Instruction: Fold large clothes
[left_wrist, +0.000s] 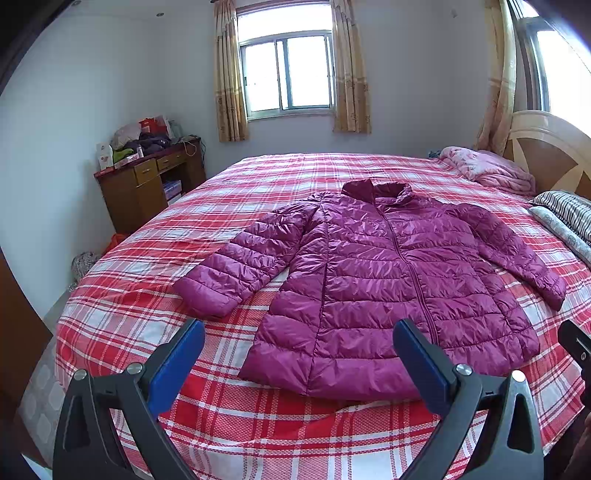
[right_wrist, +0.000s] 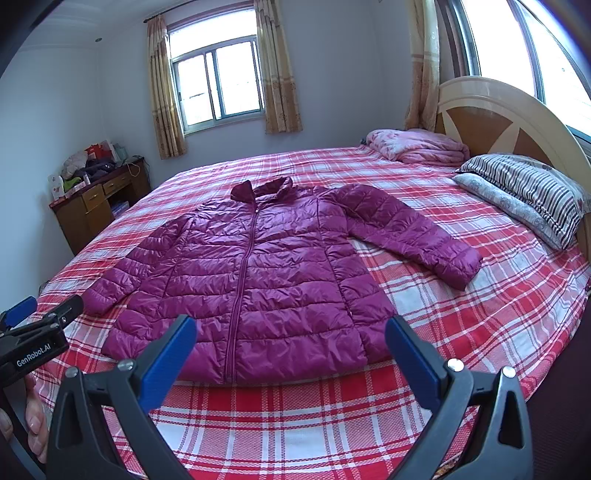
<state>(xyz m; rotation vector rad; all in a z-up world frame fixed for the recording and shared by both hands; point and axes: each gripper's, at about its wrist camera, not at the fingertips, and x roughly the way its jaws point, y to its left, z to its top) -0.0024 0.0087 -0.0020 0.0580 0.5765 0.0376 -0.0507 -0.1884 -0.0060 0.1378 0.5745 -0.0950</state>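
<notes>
Bed (left_wrist: 155, 317) first, covered in a red and white checked sheet. Spread flat at its middle lies a glossy magenta quilted jacket (left_wrist: 373, 288), zipped, sleeves angled outward. Striped pillows (right_wrist: 532, 192) sit by the curved wooden headboard (right_wrist: 491, 110). Left gripper (left_wrist: 299, 365) and right gripper (right_wrist: 291, 362) hover wide apart, holding nothing.

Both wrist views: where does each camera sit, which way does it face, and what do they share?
Left wrist: on the left gripper, open, at the bed's foot facing the jacket; right gripper edge at right.
Right wrist: on the right gripper, open, aimed likewise; left gripper and fingers at left.
Shared: jacket, plaid bed, window.
</notes>
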